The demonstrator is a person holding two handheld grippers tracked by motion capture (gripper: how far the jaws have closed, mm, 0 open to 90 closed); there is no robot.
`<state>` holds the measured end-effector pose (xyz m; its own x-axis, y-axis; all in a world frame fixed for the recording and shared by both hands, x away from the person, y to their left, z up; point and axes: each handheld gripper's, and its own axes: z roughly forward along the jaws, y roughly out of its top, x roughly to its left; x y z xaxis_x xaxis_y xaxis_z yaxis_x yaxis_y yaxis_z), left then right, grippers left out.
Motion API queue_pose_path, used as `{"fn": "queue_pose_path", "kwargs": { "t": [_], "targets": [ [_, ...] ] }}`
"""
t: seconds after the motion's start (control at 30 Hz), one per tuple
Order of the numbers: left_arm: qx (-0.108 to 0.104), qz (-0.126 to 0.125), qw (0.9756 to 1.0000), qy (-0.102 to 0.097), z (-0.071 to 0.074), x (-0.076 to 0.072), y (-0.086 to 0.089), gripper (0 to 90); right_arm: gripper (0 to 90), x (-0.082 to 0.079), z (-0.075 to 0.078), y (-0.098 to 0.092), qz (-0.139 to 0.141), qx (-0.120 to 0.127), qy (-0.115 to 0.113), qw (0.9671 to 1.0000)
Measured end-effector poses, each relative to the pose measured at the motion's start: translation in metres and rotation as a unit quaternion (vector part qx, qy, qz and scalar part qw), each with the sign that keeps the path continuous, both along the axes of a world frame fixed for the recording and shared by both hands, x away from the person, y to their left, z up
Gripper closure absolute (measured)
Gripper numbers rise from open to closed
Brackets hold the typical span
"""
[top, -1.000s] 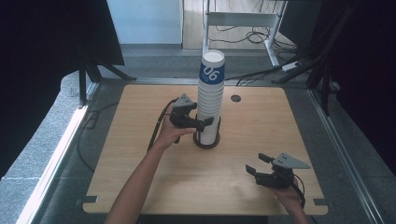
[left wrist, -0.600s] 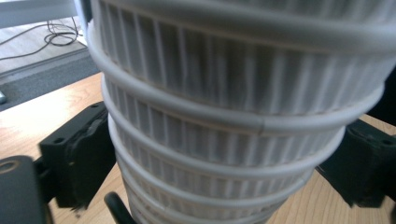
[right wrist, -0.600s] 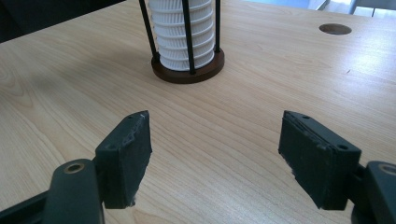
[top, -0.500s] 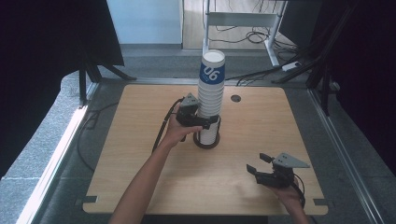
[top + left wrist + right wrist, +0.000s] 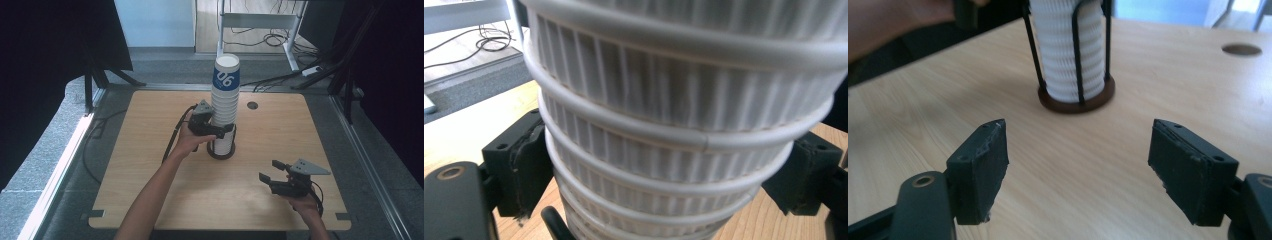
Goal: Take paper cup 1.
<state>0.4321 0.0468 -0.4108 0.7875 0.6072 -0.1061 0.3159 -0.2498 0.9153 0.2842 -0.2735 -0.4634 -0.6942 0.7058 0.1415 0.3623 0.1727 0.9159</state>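
Sideways, our left gripper [image 5: 226, 131], jaws just closing, clamps the light, crushable cup stack [image 5: 224, 100] low down; right gripper [image 5: 272, 171] gapes empty.

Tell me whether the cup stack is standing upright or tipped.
Upright: the cup stack rises straight from its wire holder on the table.

The stack of paper cups [image 5: 223, 107] looks like matt white paper, its walls finely ribbed and its rims rolled smooth; the top cup carries a blue printed band. The holder [image 5: 1076, 101] has thin black wire uprights on a dark round base. My desk [image 5: 150, 165] is pale wood-grain, smooth, slightly sheeny. My tongs' pads [image 5: 982, 165] are matt black, scuffed at the edges.
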Motion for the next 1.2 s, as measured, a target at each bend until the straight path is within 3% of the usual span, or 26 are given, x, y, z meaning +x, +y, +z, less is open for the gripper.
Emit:
{"fn": "queue_pose_path", "kwargs": {
  "t": [0.13,0.5,0.53,0.57,0.97,1.2],
  "targets": [
    [0.003,0.003,1.0000,-0.001,0.000,0.000,-0.001,12.3,24.3,0.008,0.018,0.004,0.000,0.009,-0.007,0.9999],
    [0.003,0.006,1.0000,0.002,0.001,-0.002,-0.002,12.3,25.6,0.038,0.074,0.019,0.056,0.024,-0.029,0.9977],
    [0.003,0.006,1.0000,0.002,0.001,-0.002,-0.002,12.3,25.6,0.038,0.074,0.019,0.056,0.024,-0.029,0.9977],
    [0.003,0.006,1.0000,0.002,0.001,-0.002,-0.003,12.3,25.9,0.043,0.084,0.021,0.063,0.026,-0.032,0.9971],
    [0.005,0.005,1.0000,0.004,0.001,-0.003,-0.002,12.3,26.1,0.076,0.127,0.030,0.077,0.031,-0.042,0.9957],
    [0.002,0.007,1.0000,0.004,0.001,-0.003,-0.002,12.2,26.1,0.082,0.139,0.035,0.086,0.034,-0.043,0.9948]
  ]
}}
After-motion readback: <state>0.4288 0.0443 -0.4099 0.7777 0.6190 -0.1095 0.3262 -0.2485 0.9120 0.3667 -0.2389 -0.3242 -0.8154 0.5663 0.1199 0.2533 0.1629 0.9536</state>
